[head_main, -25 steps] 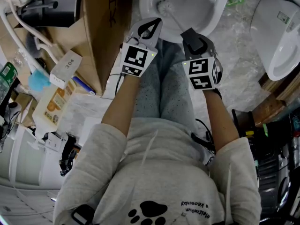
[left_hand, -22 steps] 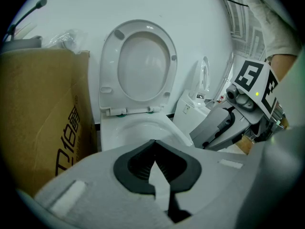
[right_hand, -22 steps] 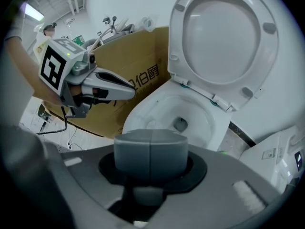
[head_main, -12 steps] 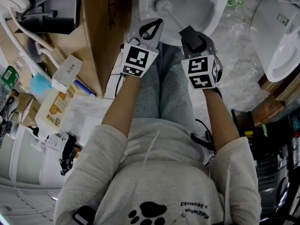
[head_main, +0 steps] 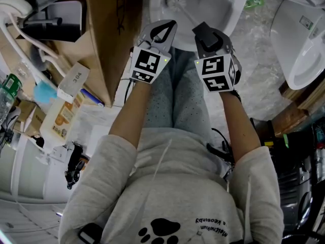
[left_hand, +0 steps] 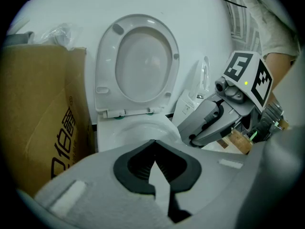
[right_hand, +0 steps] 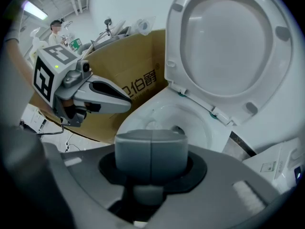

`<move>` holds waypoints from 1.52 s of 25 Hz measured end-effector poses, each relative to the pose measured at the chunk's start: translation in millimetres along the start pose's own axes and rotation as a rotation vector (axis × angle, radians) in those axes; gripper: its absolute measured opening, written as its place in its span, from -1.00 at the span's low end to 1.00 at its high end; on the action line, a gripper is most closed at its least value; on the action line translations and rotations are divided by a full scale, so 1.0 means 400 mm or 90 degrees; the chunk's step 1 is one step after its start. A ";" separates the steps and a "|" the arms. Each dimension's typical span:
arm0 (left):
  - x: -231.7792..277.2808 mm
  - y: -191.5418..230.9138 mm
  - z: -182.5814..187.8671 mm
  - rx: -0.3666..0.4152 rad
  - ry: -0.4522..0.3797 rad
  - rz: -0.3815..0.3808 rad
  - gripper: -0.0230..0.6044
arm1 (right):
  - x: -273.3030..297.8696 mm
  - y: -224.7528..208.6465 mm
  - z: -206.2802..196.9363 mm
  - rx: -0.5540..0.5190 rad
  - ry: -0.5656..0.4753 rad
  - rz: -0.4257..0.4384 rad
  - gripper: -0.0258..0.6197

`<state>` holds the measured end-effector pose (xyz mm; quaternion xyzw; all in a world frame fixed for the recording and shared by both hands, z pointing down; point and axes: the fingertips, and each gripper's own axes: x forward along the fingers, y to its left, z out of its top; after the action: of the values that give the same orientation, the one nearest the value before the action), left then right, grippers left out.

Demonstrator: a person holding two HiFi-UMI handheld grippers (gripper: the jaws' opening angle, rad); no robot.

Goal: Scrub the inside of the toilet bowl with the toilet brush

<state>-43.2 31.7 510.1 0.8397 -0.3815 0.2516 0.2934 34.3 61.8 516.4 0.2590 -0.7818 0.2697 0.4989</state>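
The head view looks steeply down from above the person, with the toilet bowl (head_main: 226,11) at its top edge. Both gripper views sit low and close, facing that bowl and the cardboard box (head_main: 109,39) beside it. The left one also sees the right gripper (left_hand: 193,136). The right one looks over the toilet brush (right_hand: 151,154) and sees the left gripper (right_hand: 126,103).

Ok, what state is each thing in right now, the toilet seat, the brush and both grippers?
Toilet seat: raised, leaning back.
Toilet brush: head down inside the toilet bowl, handle gripped.
Right gripper: shut on the toilet brush handle.
Left gripper: shut, nothing in it.
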 end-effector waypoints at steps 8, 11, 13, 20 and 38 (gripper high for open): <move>0.012 0.009 0.017 0.010 0.003 -0.008 -0.94 | 0.010 -0.033 0.032 -0.002 -0.008 -0.007 -0.45; 0.015 0.010 0.018 0.010 0.005 -0.008 -0.94 | 0.009 -0.045 0.048 -0.002 -0.016 -0.011 -0.45; 0.016 0.010 0.016 0.009 0.006 -0.009 -0.94 | 0.008 -0.054 0.058 -0.001 -0.023 -0.014 -0.45; 0.023 0.002 0.008 0.008 0.013 -0.012 -0.94 | 0.008 -0.093 0.090 -0.002 -0.039 -0.023 -0.45; 0.053 0.000 0.018 0.007 0.017 -0.020 -0.94 | 0.026 -0.164 0.115 -0.009 -0.045 -0.031 -0.45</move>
<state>-29.5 16.3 518.9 0.8437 -0.3626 0.2603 0.2983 45.2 -18.2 520.2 0.2839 -0.7944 0.2422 0.4793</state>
